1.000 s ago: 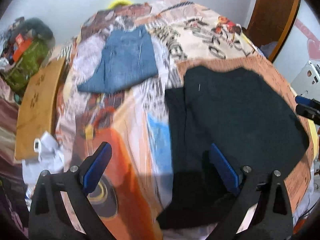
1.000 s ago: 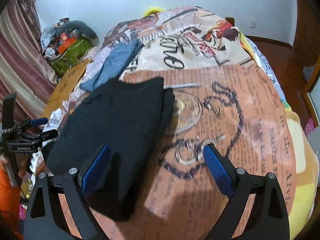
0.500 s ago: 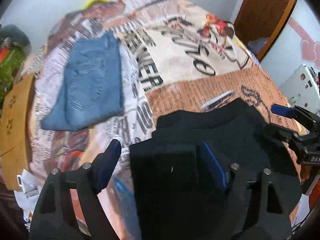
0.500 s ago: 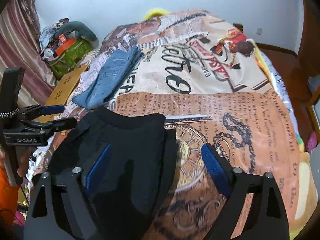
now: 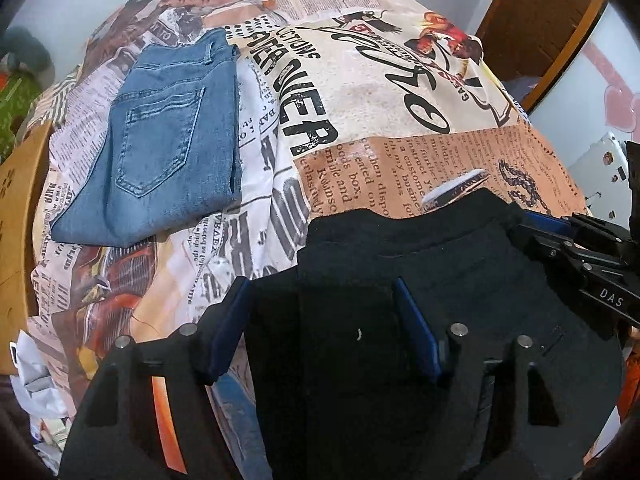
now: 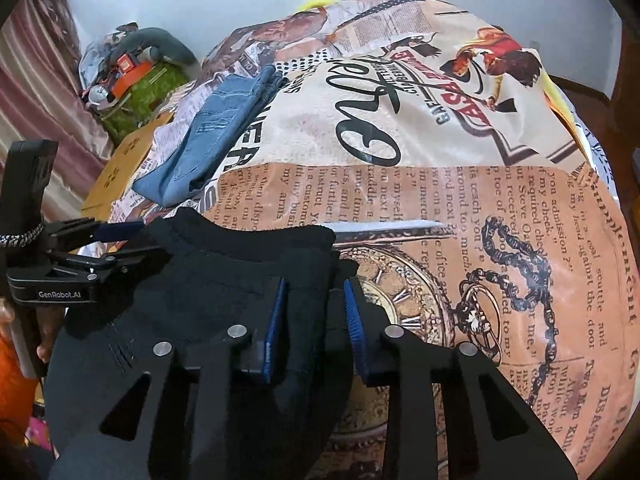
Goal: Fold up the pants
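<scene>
Both claws work at the black pants (image 5: 460, 280), which lie folded on the bed (image 5: 380, 92) with its newspaper-print cover.

The left claw (image 5: 320, 320) stands spread, its two blue pads well apart. The left edge of the pants lies between them, and I cannot tell whether either pad touches the cloth.

The right claw (image 6: 314, 320) has drawn its pads close about a thick fold at the right edge of the pants (image 6: 224, 272). It looks clenched on that fold.

Seen from the right claw, the left claw (image 6: 128, 242) reaches in from the left at the far left corner of the pants.

Ahead and to the left of the left claw, folded jeans (image 5: 160, 140) lie flat on the cover, well apart from the pants.
</scene>
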Demonstrator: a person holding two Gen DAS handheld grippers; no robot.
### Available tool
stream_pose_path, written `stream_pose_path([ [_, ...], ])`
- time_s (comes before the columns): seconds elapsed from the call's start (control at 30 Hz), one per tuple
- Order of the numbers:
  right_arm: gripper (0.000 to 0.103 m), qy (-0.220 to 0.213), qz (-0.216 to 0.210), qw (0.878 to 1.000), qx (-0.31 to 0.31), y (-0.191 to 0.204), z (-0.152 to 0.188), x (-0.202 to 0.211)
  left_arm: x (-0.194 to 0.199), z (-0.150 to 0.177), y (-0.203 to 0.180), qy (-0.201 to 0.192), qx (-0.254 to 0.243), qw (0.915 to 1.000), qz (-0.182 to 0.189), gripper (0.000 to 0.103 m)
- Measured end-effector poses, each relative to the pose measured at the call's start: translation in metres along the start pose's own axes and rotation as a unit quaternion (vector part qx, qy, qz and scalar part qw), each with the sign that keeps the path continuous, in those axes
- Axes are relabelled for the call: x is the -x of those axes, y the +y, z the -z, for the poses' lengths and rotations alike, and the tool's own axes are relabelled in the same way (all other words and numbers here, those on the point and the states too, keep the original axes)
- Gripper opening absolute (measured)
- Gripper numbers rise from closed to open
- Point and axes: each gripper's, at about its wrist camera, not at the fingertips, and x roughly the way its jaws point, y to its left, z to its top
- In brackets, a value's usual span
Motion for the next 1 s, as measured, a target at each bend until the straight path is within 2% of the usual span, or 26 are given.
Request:
stream_pose_path([
  [0.13,0.026,0.01,0.024,0.999,0.022,0.009,-0.005,0.002,0.014,-0.003,-0.007,-0.006,-0.005,0.9998,-0.021,0.072],
  [0.23,0.029,0.007,0.04,0.999,0.021,0.013,-0.01,0.021,0.042,0.001,-0.012,-0.034,-0.013,0.9981,-0.051,0.068],
  [0.3,0.029,-0.004,0.036,0.999,0.018,0.017,-0.011,0.038,0.061,0.005,-0.013,-0.049,-0.018,0.9976,-0.045,0.068],
  [0.47,0.047,-0.021,0.026,0.999,0.043,0.041,-0.003,0.07,0.093,0.02,-0.017,-0.068,-0.022,0.997,-0.028,0.068],
  [0.53,0.053,-0.019,0.02,0.998,0.054,0.053,0.005,0.075,0.095,0.029,-0.02,-0.064,-0.019,0.9977,-0.012,0.068],
  [0.63,0.055,0.002,0.001,0.998,0.061,0.066,0.019,0.072,0.085,0.044,-0.028,-0.042,-0.029,0.9986,-0.01,0.068],
  [0.7,0.055,0.026,-0.003,0.997,0.07,0.074,0.032,0.063,0.073,0.057,-0.034,-0.02,-0.045,0.9985,-0.025,0.068],
  [0.73,0.055,0.036,-0.001,0.997,0.075,0.076,0.037,0.059,0.065,0.064,-0.037,-0.009,-0.059,0.9973,-0.043,0.069],
  [0.8,0.055,0.048,0.013,0.995,0.089,0.08,0.05,0.051,0.06,0.076,-0.038,-0.007,-0.079,0.995,-0.061,0.072],
  [0.87,0.055,0.044,0.021,0.994,0.101,0.081,0.06,0.052,0.063,0.086,-0.032,-0.012,-0.073,0.9953,-0.062,0.076],
  [1.0,0.055,0.035,0.013,0.996,0.083,0.073,0.068,0.064,0.073,0.098,-0.019,-0.012,-0.049,0.9972,-0.055,0.077],
])
